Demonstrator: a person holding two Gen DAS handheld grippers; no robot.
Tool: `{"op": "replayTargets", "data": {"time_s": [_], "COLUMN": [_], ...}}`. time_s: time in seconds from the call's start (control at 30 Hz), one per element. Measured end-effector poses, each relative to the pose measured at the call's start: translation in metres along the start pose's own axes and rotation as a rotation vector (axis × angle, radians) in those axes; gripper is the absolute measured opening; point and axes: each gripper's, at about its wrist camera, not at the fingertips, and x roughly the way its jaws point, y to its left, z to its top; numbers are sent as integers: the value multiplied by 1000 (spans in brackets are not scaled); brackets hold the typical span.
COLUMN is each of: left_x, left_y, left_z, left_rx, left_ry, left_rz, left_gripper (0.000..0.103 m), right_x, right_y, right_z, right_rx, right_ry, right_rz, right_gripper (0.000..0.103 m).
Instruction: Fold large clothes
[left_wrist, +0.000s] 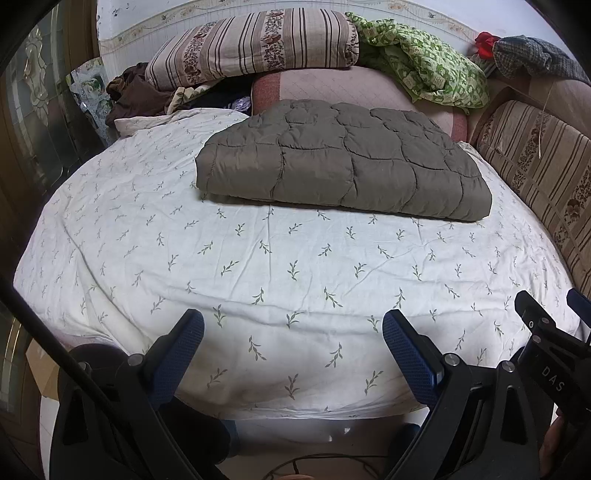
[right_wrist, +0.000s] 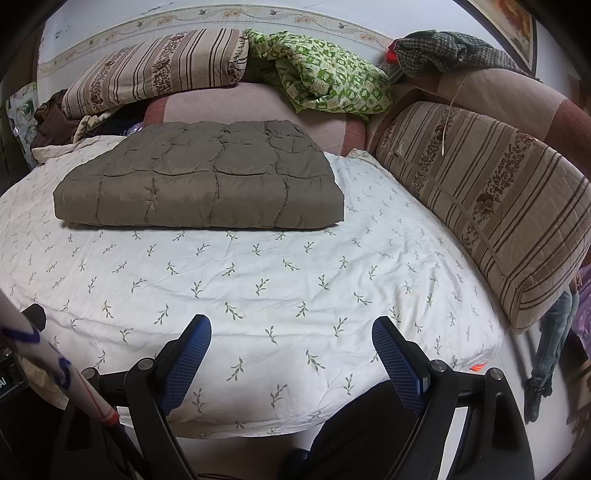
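Note:
A grey-brown quilted garment (left_wrist: 343, 162) lies folded into a flat rectangle on the far half of the bed; it also shows in the right wrist view (right_wrist: 203, 181). My left gripper (left_wrist: 293, 325) is open and empty, held over the near edge of the bed, well short of the garment. My right gripper (right_wrist: 291, 332) is open and empty too, over the near edge. The right gripper's body (left_wrist: 546, 332) shows at the right of the left wrist view.
The bed has a white sheet with a leaf print (left_wrist: 258, 266). Striped quilts (left_wrist: 258, 44), a green patterned cloth (left_wrist: 424, 66) and brown clothes (left_wrist: 133, 96) are piled at the headboard. A striped cushion (right_wrist: 491, 199) lines the right side. Floor lies below the near edge.

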Motion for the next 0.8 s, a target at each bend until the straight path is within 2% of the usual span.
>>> {"op": "replayTargets", "data": {"time_s": [0.8], "left_x": [2], "left_y": [1], "left_z": [-2], "left_rx": [0], "left_ry": [3], "left_rz": [2], "left_gripper": [97], "right_x": [-2], "right_y": [4], "right_z": [-3], "right_rx": [-7], "right_ry": [-12], "right_rz": [2], "right_gripper": [93]}}
